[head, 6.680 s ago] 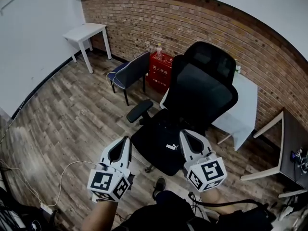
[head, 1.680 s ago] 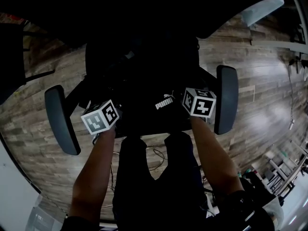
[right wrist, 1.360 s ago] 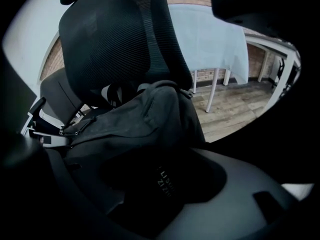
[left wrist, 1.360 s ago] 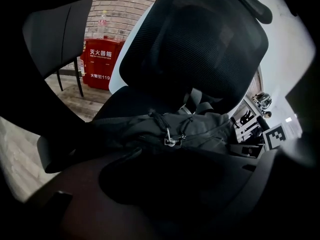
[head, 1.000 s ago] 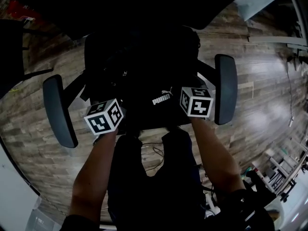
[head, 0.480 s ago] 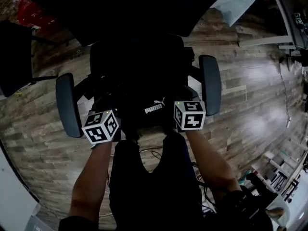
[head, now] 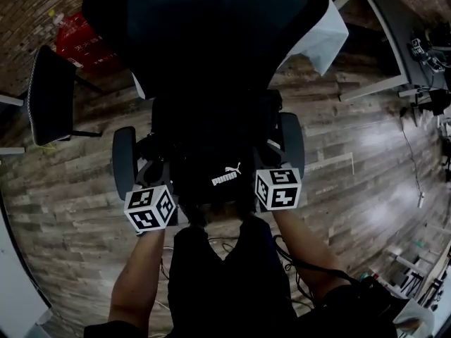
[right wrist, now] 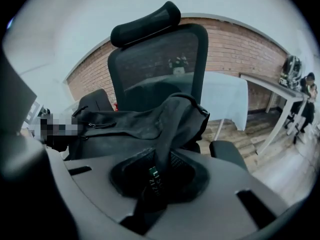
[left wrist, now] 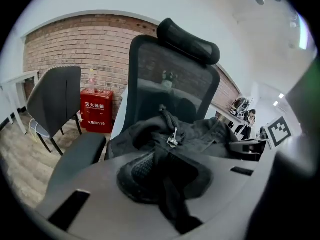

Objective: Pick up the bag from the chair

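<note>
A black bag [head: 215,167] with a white logo hangs just over the seat of the black office chair [head: 211,55], held between both grippers. My left gripper [head: 161,189] is shut on a black strap of the bag [left wrist: 165,184]; a zip pull [left wrist: 171,140] shows on the bag behind it. My right gripper [head: 266,174] is shut on the bag's other strap [right wrist: 157,179], which carries a small green label. The bag [right wrist: 135,124] bulges in front of the chair's mesh backrest [right wrist: 160,59]. The jaw tips are hidden in the head view.
The chair's armrests [head: 124,162] [head: 292,143] flank the bag. A second dark chair [head: 46,94] and a red box [head: 81,44] stand at the left by the brick wall. A white table [head: 317,37] is behind the chair. Cables [head: 218,245] lie on the wooden floor near the person's legs.
The bag has come up off the seat with both grippers holding its straps. The head view has tilted up, so the chair's backrest and the brick wall now show.
</note>
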The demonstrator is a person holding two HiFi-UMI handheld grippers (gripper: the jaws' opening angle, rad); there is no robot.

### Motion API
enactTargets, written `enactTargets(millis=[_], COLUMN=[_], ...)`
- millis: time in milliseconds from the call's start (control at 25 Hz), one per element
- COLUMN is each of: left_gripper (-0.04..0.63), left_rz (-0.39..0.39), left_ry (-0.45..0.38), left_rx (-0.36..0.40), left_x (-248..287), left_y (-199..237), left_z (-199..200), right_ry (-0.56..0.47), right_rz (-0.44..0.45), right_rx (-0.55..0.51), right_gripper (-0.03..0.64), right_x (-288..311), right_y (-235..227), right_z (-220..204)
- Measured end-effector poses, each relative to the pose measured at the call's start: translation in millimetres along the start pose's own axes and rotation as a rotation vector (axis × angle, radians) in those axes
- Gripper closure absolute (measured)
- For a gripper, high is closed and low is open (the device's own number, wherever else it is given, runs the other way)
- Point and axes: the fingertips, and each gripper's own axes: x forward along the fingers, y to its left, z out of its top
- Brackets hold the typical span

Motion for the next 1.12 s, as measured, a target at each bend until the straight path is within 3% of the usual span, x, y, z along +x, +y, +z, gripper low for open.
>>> enactTargets(millis=[360,1120], left_gripper=[0.551,0.552], left_rz=[-0.022,-0.072], left_ry=[-0.129,-0.362], left_rx=[0.053,0.074], left_x=[-52,-141], left_y=[-30,-85], left_z=[81,194], right_ry=[-0.106,-0.305], right_rz=[0.032,0.064], right_rx=[-0.008,-0.089], right_gripper=[0.549,0.549], right_x=[-57,-171], right_y=[10,24], right_z=[70,183])
